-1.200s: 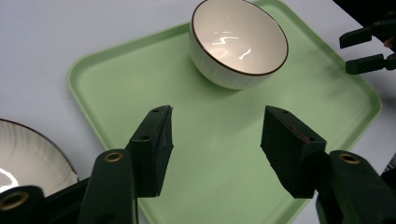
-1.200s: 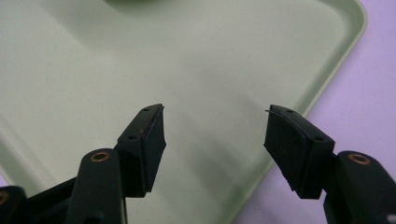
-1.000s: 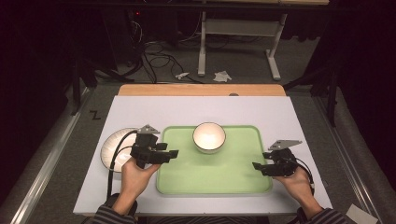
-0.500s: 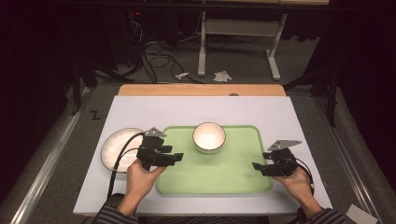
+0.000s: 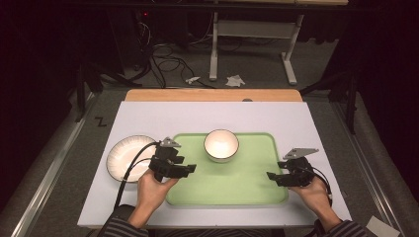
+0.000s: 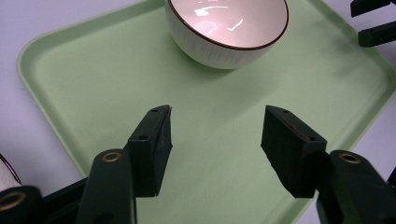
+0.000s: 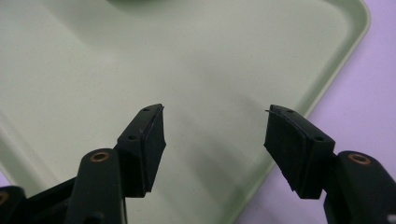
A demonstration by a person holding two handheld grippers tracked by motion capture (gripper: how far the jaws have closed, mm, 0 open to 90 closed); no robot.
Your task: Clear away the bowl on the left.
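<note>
Closing on the green tray (image 5: 232, 190) from both ends looks like the step in hand: I have the left gripper (image 5: 187, 169) over its left edge and the right gripper (image 5: 271, 176) at its right edge, both with jaws spread wide and nothing between them. To do it well I should slide each lower jaw under the raised rim, clamp both sides together and lift level, since the white bowl (image 5: 221, 144) sits loose on the far half of the tray and would slide on a tilt. Tray: pale green plastic, rounded corners, shallow lip, lying flat at the near middle of the white table (image 5: 148, 118). Bowl: ribbed outside, dark rim line (image 6: 227, 28), apparently empty, though glare hides part of the inside. A white plate (image 5: 123, 155) rests just left of the tray.
</note>
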